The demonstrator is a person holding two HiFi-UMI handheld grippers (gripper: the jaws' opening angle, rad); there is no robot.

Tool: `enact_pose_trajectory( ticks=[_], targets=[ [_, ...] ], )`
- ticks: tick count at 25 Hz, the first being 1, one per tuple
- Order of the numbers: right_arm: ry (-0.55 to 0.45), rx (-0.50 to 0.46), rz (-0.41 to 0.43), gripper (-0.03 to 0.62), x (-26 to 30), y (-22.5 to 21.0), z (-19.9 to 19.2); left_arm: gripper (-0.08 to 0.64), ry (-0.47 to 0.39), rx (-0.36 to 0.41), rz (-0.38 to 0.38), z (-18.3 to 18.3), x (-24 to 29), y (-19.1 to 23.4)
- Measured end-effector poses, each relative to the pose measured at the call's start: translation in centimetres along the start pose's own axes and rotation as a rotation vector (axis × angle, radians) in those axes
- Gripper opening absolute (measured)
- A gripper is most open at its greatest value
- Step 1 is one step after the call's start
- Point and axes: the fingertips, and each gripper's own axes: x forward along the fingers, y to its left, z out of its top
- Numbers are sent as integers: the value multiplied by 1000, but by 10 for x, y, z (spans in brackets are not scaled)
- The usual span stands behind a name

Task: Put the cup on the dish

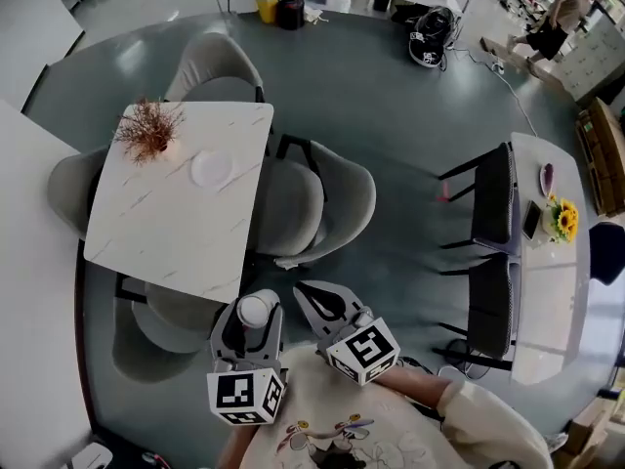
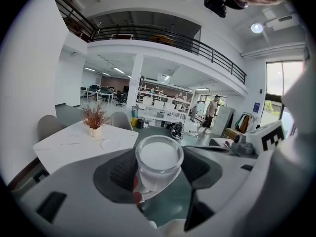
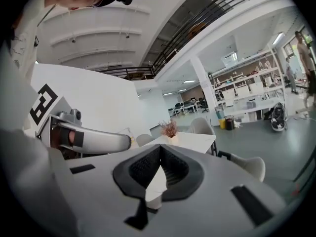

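Observation:
A white cup (image 1: 256, 310) sits upright between the jaws of my left gripper (image 1: 252, 322), which is shut on it, just off the near corner of the white marble table (image 1: 166, 233). In the left gripper view the cup (image 2: 159, 163) fills the centre. The round white dish (image 1: 210, 167) lies on the far half of the table, beside a dried plant (image 1: 148, 131); the left gripper view shows the dish (image 2: 110, 144) well ahead. My right gripper (image 1: 311, 293) is shut and holds nothing, to the right of the cup. Its pads (image 3: 148, 171) meet.
Grey chairs (image 1: 317, 203) surround the table. A long white table (image 1: 549, 262) with black benches (image 1: 493, 252) and yellow flowers (image 1: 563, 220) stands at the right. A person walks (image 1: 557, 22) at the far back right, near a vacuum cleaner (image 1: 432, 35) on the floor.

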Motion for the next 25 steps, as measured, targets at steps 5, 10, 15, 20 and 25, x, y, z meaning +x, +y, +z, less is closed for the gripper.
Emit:
enact_pose_trajectory(
  ticks=[5, 10, 15, 20, 25],
  targets=[
    [8, 30, 30, 5, 16, -15, 10, 276, 30, -27, 50, 5, 9, 3],
    [16, 12, 49, 5, 34, -17, 18, 276, 65, -52, 90, 3, 14, 23],
    [12, -2, 35, 5, 54, -26, 19, 277, 73, -41, 88, 5, 32, 44],
    [30, -10, 12, 5, 67, -21, 22, 277, 63, -29, 69, 17, 43, 66],
    [36, -9, -11, 5, 93, -18, 24, 276, 49, -28, 51, 30, 62, 100]
  ],
)
